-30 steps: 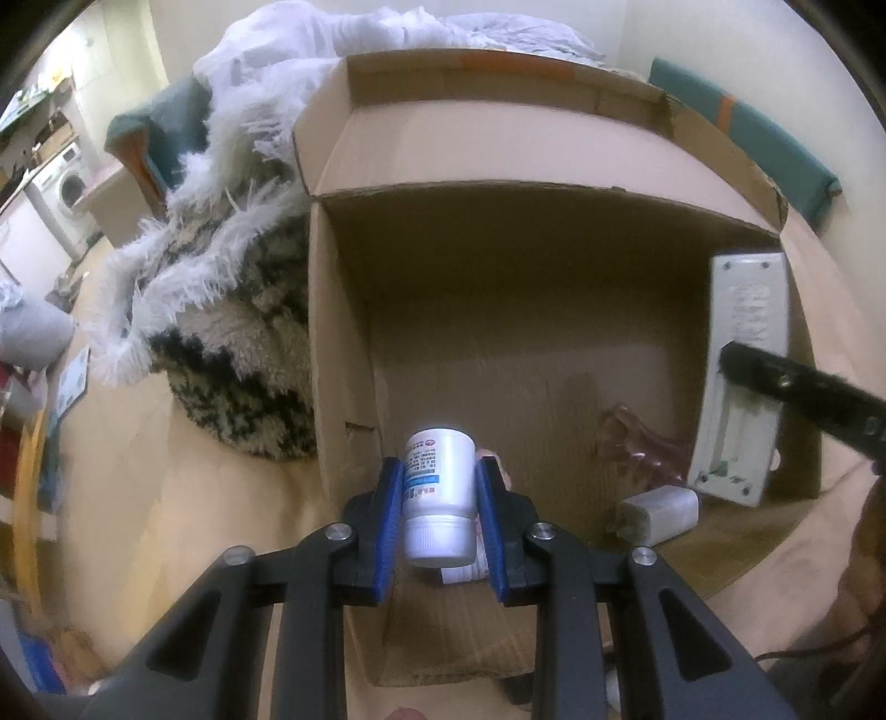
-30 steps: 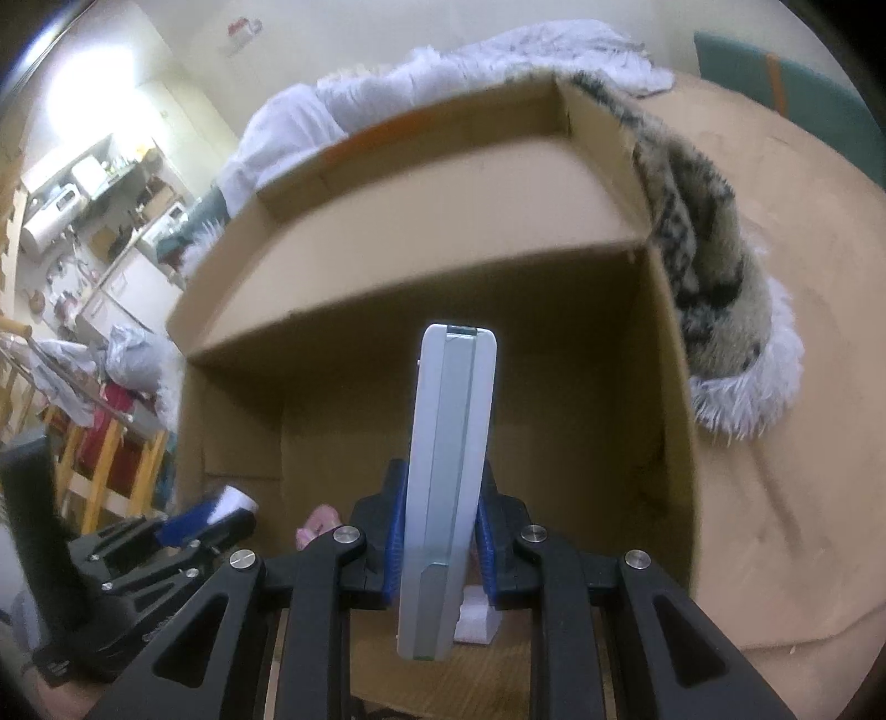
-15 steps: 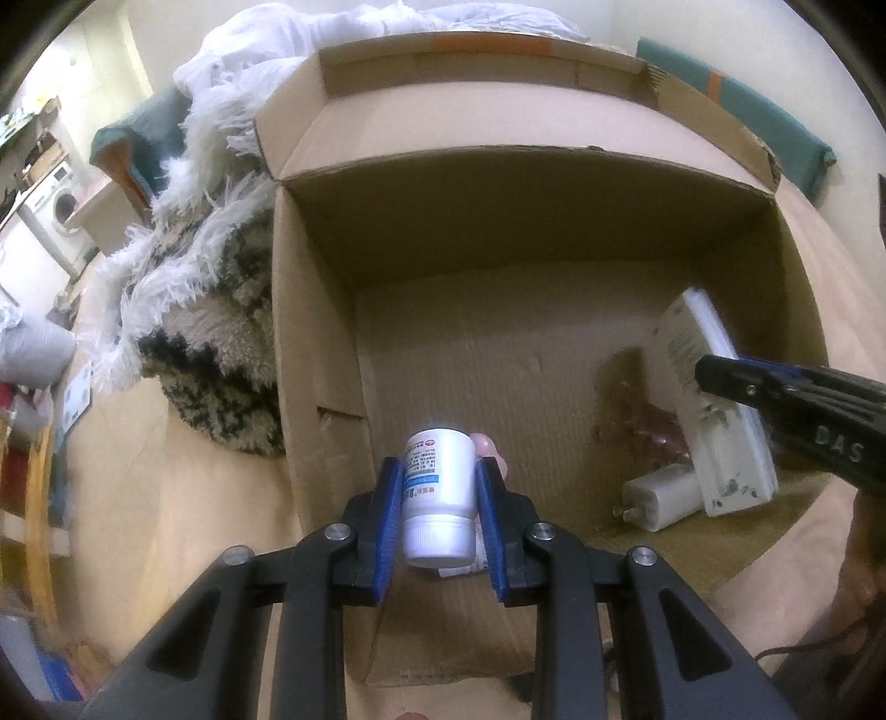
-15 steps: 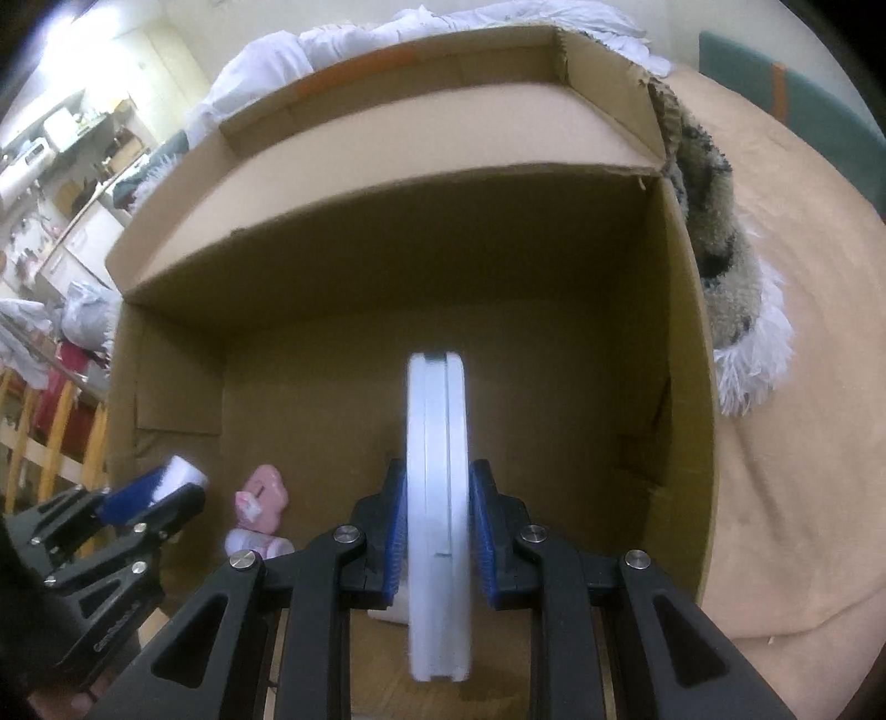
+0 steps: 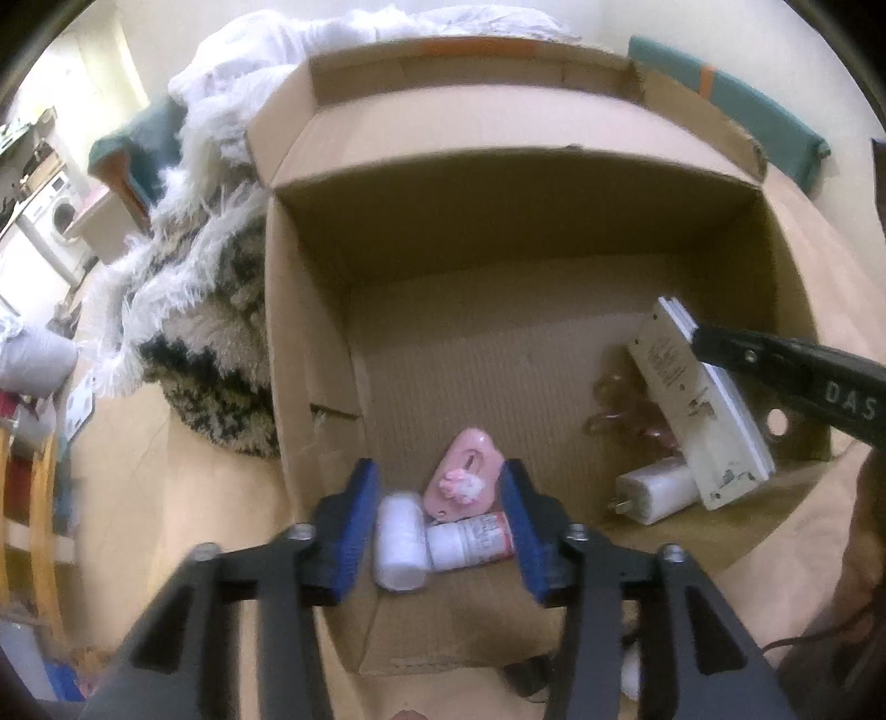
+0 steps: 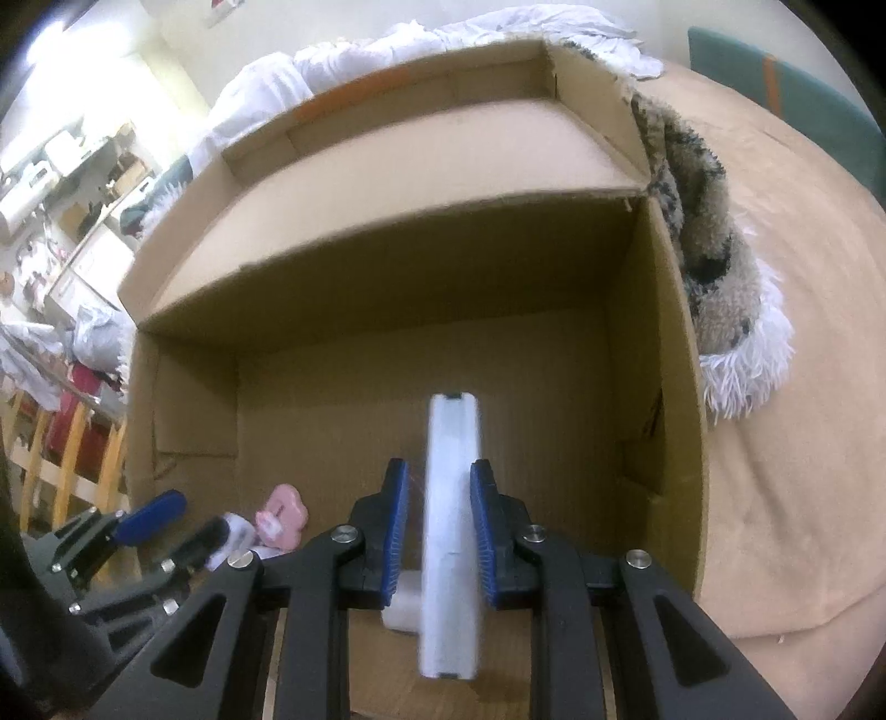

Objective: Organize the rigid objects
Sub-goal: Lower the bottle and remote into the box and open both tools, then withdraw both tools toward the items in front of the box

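A lived-in home: a washing machine (image 5: pixel 62 213) stands in the far corner, white laundry (image 5: pixel 354 39) is heaped behind a cardboard box (image 5: pixel 310 354), and a shaggy rug (image 5: pixel 221 354) lies beside it.

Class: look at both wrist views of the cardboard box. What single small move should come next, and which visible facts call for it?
Probably open the right gripper to let go of the white remote. It is down inside the cardboard box, tilted above the white charger, while the left gripper stands open over the white bottle lying on the floor.
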`<action>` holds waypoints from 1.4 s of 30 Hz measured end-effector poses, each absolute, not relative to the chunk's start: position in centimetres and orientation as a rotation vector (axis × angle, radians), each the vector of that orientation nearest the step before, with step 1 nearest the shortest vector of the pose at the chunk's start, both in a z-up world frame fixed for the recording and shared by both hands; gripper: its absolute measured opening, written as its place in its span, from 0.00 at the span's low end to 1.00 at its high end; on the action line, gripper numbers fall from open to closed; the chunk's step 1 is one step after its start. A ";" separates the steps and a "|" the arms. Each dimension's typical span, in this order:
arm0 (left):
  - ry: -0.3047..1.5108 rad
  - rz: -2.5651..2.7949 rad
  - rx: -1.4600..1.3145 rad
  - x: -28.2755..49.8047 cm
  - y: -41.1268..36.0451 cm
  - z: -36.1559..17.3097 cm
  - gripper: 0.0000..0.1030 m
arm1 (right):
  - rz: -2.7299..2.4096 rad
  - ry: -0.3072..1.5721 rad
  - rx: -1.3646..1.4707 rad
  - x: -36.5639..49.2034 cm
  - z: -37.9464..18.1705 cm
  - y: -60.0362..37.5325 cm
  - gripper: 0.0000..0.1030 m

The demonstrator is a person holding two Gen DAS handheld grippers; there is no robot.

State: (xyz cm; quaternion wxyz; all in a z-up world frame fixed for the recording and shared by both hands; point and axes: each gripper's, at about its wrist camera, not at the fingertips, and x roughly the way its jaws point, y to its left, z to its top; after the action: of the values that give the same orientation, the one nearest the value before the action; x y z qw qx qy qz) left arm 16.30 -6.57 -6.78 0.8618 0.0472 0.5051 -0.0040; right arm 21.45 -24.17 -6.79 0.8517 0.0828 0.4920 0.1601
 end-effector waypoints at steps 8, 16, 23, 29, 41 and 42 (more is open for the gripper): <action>1.020 -0.032 0.111 15.3 -7.7 -5.1 0.82 | 0.394 0.946 0.231 20.9 -5.0 -24.3 0.78; 1.003 -0.024 0.103 14.8 -7.1 -4.4 0.83 | 0.388 0.960 0.257 20.9 -5.0 -24.6 1.00; 0.996 -0.001 0.067 14.6 -6.2 -3.8 0.83 | 0.374 0.948 0.243 20.1 -4.7 -24.9 1.00; 0.994 0.019 0.057 13.8 -5.5 -3.5 0.83 | 0.360 0.946 0.242 19.3 -4.5 -25.1 1.00; 0.995 0.062 0.006 11.3 -3.9 -3.1 0.83 | 0.319 0.919 0.170 16.9 -3.5 -26.0 1.00; 0.996 0.066 -0.002 11.1 -3.7 -3.0 0.83 | 0.316 0.915 0.163 16.6 -3.5 -26.1 1.00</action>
State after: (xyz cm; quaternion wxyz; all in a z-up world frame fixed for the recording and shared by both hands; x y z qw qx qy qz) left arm 11.09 -3.65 -3.04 0.8781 -0.0010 0.4775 0.0318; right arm 16.64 -26.09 -3.47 0.8818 0.0784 0.4395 0.1519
